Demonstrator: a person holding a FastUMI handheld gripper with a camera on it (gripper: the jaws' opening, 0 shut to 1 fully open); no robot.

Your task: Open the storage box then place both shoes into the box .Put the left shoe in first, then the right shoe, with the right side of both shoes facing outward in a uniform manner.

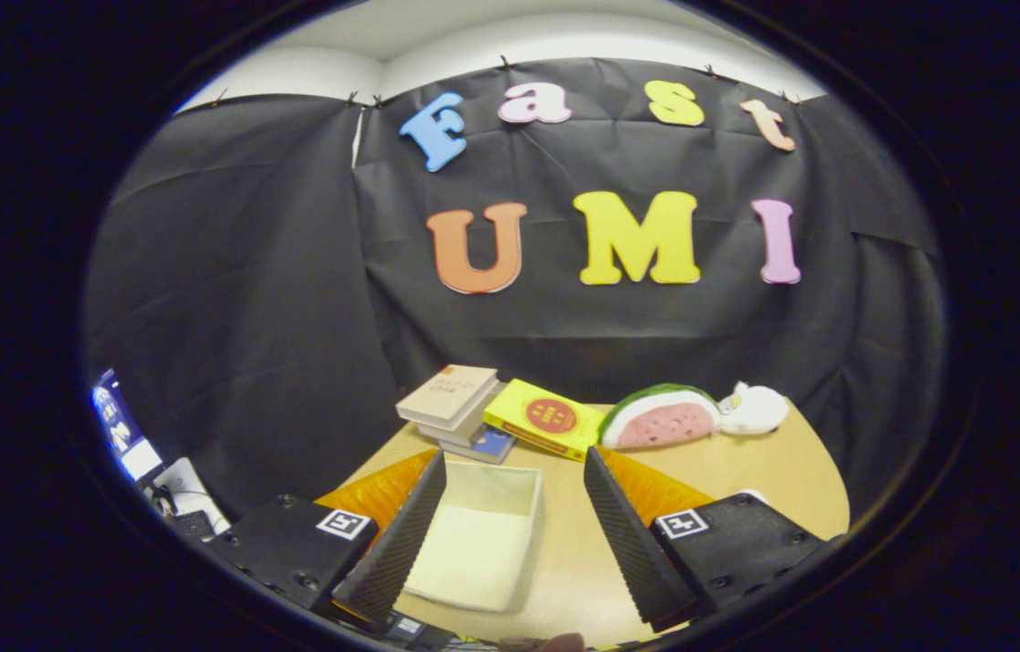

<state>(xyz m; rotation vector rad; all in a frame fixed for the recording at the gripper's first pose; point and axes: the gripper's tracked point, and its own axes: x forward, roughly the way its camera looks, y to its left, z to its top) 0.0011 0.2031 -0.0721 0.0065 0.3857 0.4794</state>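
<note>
A cream-white storage box [483,534] rests on the tan table [764,471], its top open and its inside bare. It lies between my fingers, nearer the left finger [401,534], which overlaps its left wall. My gripper [510,543] stands open above the table with nothing held; the right finger [623,534] is clear of the box.
Beyond the box stand a stack of books [456,407], a yellow box with a red round mark [546,418], a plush watermelon slice [664,418] and a small white plush [755,407]. Left of the table, lower down, sit a lit screen [116,426] and cables.
</note>
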